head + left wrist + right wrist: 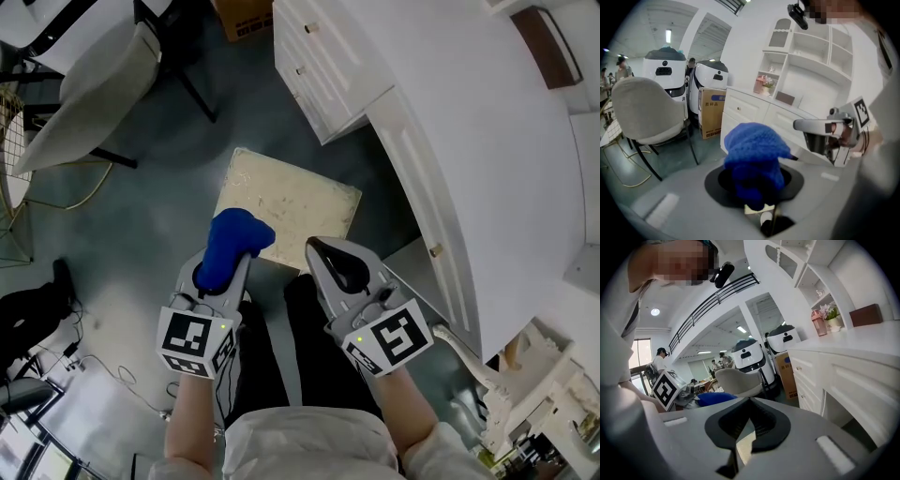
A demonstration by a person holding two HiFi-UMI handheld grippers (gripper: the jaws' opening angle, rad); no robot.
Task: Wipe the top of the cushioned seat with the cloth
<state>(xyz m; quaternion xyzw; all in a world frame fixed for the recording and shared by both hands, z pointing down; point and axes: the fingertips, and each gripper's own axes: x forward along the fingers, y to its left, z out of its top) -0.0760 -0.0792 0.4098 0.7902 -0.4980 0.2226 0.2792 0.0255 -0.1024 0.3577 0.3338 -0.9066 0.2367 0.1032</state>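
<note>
Left gripper (225, 272) clamped on blue cloth (234, 239) at cushioned seat's (300, 202) near edge; right gripper (319, 249) closed, empty.

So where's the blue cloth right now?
Head view, left of centre: the blue cloth is clamped in the fingers of the left gripper, overlapping the near left corner of the cushioned seat.

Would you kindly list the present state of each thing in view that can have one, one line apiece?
Blue knitted cloth: bunched up, clamped in the left gripper over the seat's near edge.
Left gripper: shut on the cloth.
Right gripper: shut, nothing between its jaws.
Cream square cushioned seat: standing on the floor, top mottled and mostly uncovered.
White cabinet drawers: closed.
</note>
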